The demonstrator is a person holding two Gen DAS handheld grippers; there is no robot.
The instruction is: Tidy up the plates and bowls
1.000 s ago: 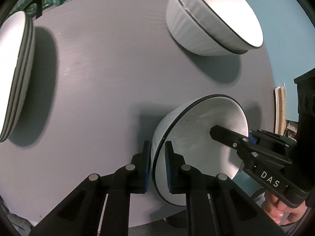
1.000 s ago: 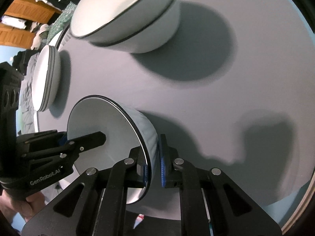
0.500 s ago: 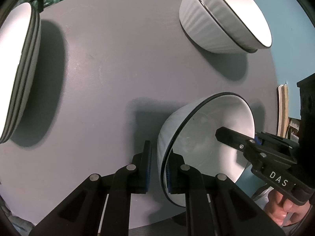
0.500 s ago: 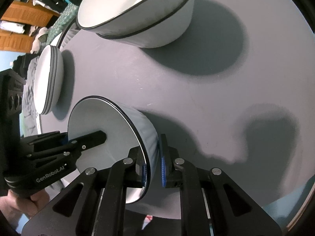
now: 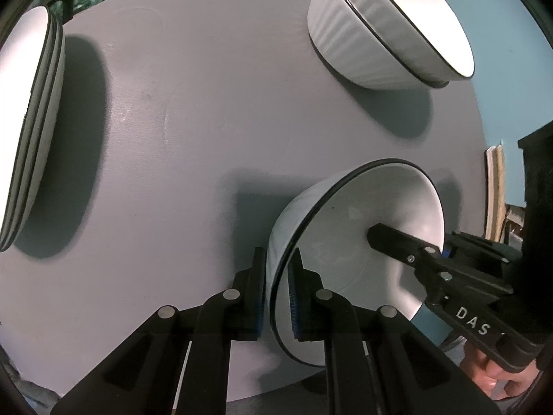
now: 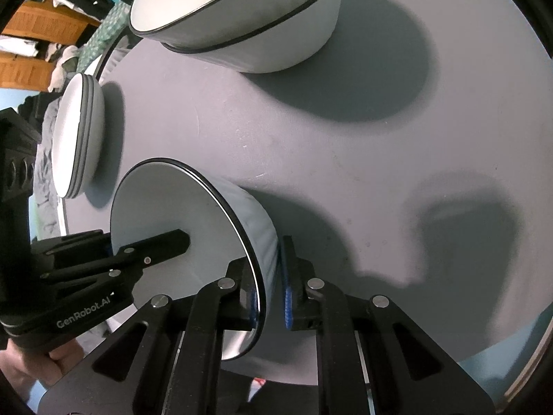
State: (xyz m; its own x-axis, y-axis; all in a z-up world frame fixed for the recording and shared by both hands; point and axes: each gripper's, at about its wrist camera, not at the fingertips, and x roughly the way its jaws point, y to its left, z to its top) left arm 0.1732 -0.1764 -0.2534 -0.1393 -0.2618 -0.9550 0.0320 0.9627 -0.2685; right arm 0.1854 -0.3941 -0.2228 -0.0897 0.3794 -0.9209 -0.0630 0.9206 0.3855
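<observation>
Both jaws pinch opposite rims of the white bowl (image 5: 363, 228).

Held bowl (image 5: 363, 228): white glazed ceramic, smooth glossy inside, faintly ribbed outer wall, thin black rim line.
Stacked bowls (image 5: 376, 34): same white glazed ware, ribbed walls, satin sheen.
Plate stack (image 5: 31, 110): white ceramic, dark-edged rims, smooth.
Table (image 5: 207, 103): grey matt top, fine grain, faint scuffs.
Left gripper (image 5: 276, 297), right gripper (image 6: 269, 297): matt black plastic fingers, round bright metal pins, blue ridged rubbery pads.
Shelving (image 6: 38, 31): orange-brown wood.
</observation>
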